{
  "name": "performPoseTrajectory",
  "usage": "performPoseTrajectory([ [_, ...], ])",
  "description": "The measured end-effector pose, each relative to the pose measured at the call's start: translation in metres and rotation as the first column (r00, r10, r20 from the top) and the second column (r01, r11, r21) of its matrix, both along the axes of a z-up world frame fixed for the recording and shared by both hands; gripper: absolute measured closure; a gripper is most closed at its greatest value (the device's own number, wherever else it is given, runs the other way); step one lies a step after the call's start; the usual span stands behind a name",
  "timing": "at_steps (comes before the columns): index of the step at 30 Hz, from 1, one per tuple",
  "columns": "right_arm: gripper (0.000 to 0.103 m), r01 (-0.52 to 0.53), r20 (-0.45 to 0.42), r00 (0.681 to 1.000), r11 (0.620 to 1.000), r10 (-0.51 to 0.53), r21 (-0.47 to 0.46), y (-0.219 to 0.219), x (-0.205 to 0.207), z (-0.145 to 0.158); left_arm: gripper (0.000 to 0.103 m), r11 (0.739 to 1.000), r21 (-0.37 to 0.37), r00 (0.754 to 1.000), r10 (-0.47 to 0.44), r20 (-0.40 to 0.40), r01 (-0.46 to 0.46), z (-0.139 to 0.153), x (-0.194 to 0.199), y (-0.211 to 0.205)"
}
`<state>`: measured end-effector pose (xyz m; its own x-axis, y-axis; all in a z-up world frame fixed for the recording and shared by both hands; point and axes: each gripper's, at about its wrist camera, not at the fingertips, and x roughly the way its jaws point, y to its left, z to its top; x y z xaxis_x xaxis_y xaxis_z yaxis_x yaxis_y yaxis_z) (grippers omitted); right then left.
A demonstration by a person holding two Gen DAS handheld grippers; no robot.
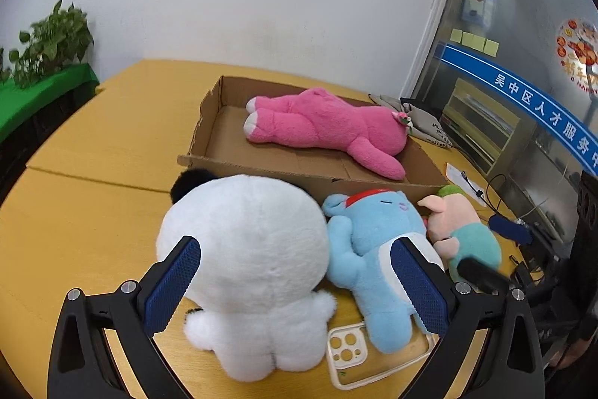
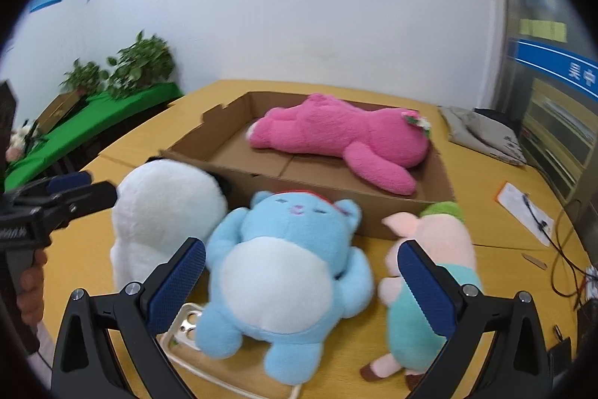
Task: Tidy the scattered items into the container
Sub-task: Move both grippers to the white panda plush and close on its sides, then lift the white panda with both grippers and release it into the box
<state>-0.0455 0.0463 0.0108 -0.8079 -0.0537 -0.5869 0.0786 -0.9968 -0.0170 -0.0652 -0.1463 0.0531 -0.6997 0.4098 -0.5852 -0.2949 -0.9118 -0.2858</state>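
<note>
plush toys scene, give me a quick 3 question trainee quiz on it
1. True or false: the pink plush lies inside the cardboard box.
2. Which toy lies partly on the phone case? A) white plush B) blue plush C) piglet plush
3. Fill in: the left gripper and right gripper both have their jaws ____.

Key: 1 true; 2 B; 3 open
</note>
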Motion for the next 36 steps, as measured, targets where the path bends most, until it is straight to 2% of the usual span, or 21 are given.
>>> performPoseTrajectory([
  [3,0.000,-0.102,0.026,0.994,0.994,0.103,-0.024,-0.026,-0.007,-0.009,0.000,0.999,0.037,0.999,-0.010,0.031,0.009,-0.008,-0.015,-0.018],
  [9,0.000,-0.272,0.073,0.959,0.961,0.274,-0.043,-0.084,-0.028,-0.027,0.000,0.998,0.051,0.994,-0.041,0.101,0.036,-0.034,-0.052,-0.047],
  [13,0.000,-0.358,0.121,0.923,0.931,0.365,-0.076,-0.119,-0.047,-0.045,0.000,0.986,0.080,0.974,-0.156,0.162,0.144,-0.062,-0.076,-0.049],
  [15,0.001,-0.344,0.149,0.924,0.935,0.353,-0.082,-0.128,-0.058,-0.056,0.003,0.975,0.113,0.966,-0.209,0.151,0.193,-0.068,-0.080,-0.049],
  [18,0.001,-0.235,0.185,0.951,0.968,0.247,-0.086,-0.125,-0.076,-0.072,0.011,0.966,0.125,0.958,-0.242,0.152,0.224,-0.069,-0.080,-0.051],
  [20,0.001,-0.191,0.188,0.959,0.974,0.212,-0.121,-0.116,-0.083,-0.076,0.016,0.963,0.145,0.951,-0.253,0.176,0.229,-0.071,-0.080,-0.054],
  [25,0.001,-0.234,0.218,0.942,0.964,0.256,-0.122,-0.130,-0.088,-0.083,0.023,0.953,0.181,0.944,-0.274,0.185,0.241,-0.072,-0.077,-0.059],
  [29,0.001,-0.202,0.209,0.954,0.977,0.213,-0.072,-0.145,-0.091,-0.091,0.027,0.954,0.193,0.944,-0.267,0.193,0.230,-0.073,-0.075,-0.060],
  [32,0.007,-0.195,0.202,0.958,0.979,0.203,-0.059,-0.148,-0.094,-0.095,0.031,0.955,0.194,0.947,-0.260,0.189,0.223,-0.071,-0.070,-0.063],
  [34,0.019,-0.201,0.183,0.960,0.977,0.211,-0.070,-0.146,-0.088,-0.092,0.033,0.954,0.205,0.948,-0.256,0.187,0.217,-0.069,-0.068,-0.065],
  [36,0.026,-0.212,0.160,0.961,0.973,0.224,-0.092,-0.143,-0.080,-0.087,0.035,0.956,0.198,0.953,-0.251,0.171,0.217,-0.060,-0.060,-0.066],
])
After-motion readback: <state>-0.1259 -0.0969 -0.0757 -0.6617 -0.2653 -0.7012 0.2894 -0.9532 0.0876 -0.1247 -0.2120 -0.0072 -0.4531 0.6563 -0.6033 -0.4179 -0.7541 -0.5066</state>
